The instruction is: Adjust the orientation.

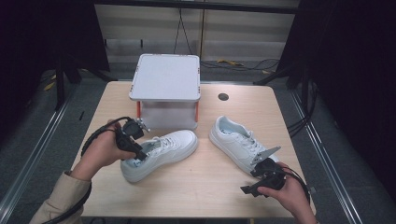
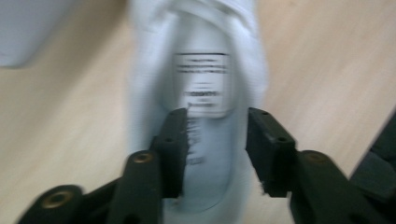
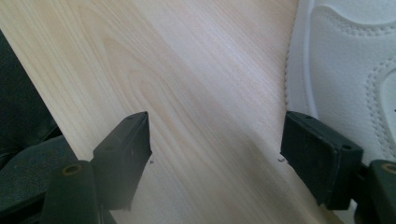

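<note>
Sneakers, both white, lie on the pale wooden worktop (image 1: 196,186) in front of a grey box-like stand (image 1: 166,88) that sits toward the far edge. The left sneaker (image 1: 161,151) lies at an angle in the middle-left part of the worktop, its toe pointing toward the far right and its heel toward the near left corner. The left hand-held gripper (image 1: 140,154) is down at that heel opening, held by the person's left hand (image 1: 100,151), with a beige sleeve (image 1: 58,198) coming in from the near left corner. From the left hand-held gripper view the picture is blurred, but its black jaws stand part-way open, one on each side of the sneaker's insole (image 2: 205,140), where a printed label (image 2: 201,84) shows; whether the jaws touch the shoe I cannot tell.

The right sneaker (image 1: 236,142) lies toward the right edge, toe pointing to the near right, heel toward the middle. The right hand-held gripper (image 1: 256,184) sits near the near right corner, just beside that toe, held in the right hand (image 1: 292,193). In its own view its jaws are spread wide over bare wood (image 3: 201,107), holding nothing, with the white shoe's side (image 3: 345,70) close by one jaw.
</note>
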